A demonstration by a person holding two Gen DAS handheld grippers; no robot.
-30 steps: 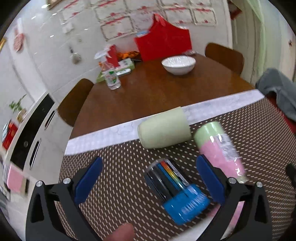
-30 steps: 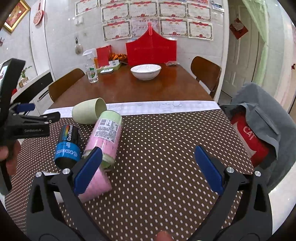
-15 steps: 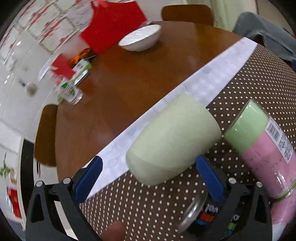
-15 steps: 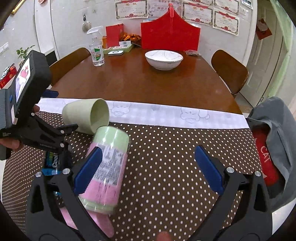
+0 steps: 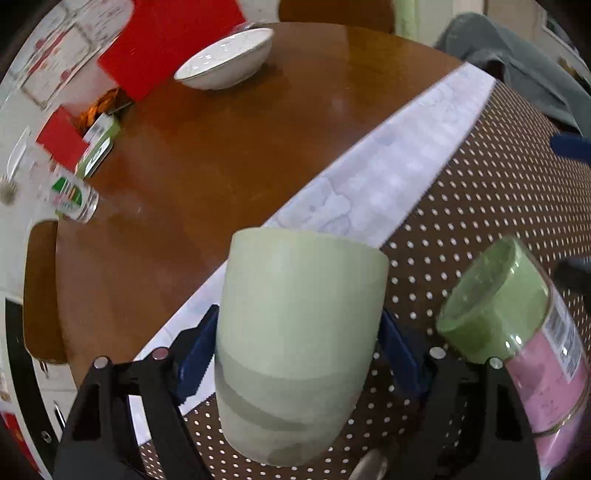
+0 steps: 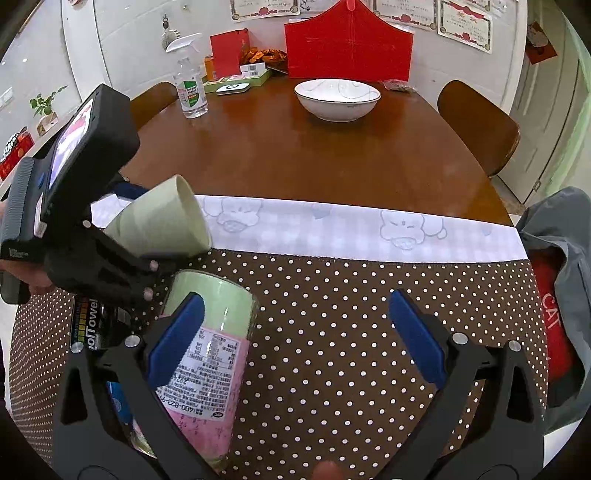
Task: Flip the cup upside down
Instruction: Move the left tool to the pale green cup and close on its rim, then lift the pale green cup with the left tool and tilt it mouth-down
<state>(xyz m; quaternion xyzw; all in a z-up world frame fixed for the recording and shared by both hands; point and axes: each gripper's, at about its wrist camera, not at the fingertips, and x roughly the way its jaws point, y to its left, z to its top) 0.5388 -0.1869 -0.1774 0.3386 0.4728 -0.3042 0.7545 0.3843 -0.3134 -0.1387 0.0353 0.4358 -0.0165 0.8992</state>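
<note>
Now, surface: a brown wooden counter [image 6: 314, 155], its near part under a brown polka-dot cloth [image 6: 351, 314] with a pale checked border [image 6: 332, 229].
Room: white tiled wall with framed certificates [image 6: 463, 18]; brown chairs at far left and far right [image 6: 476, 125]; grey jacket [image 6: 565, 258] at the right edge.
Far counter, left to right: spray bottle [image 6: 190, 88], green tray [image 6: 236, 79] of small packets, red card stand [image 6: 349, 48], white bowl [image 6: 337, 98]; nothing can be seen inside the bowl.
Cup: pale green cup [image 5: 295, 332], lifted off the cloth at near left, tilted with its mouth toward the right and far side.
Left gripper [image 5: 295, 350]: blue-padded fingers [image 5: 195, 347] pinch the cup on both sides of its wall.
Right gripper [image 6: 295, 332]: fingers spread wide, pinching nothing; its left pad sits over a pink and green canister [image 6: 207, 354] lying on its side.
Left-wrist view only: the cup wall close up, filling the gap between the pads.
Right-wrist view only: the cup's open mouth, the left gripper's black body with its screen, and a dark tube [image 6: 88, 328] lying left of the canister.
</note>
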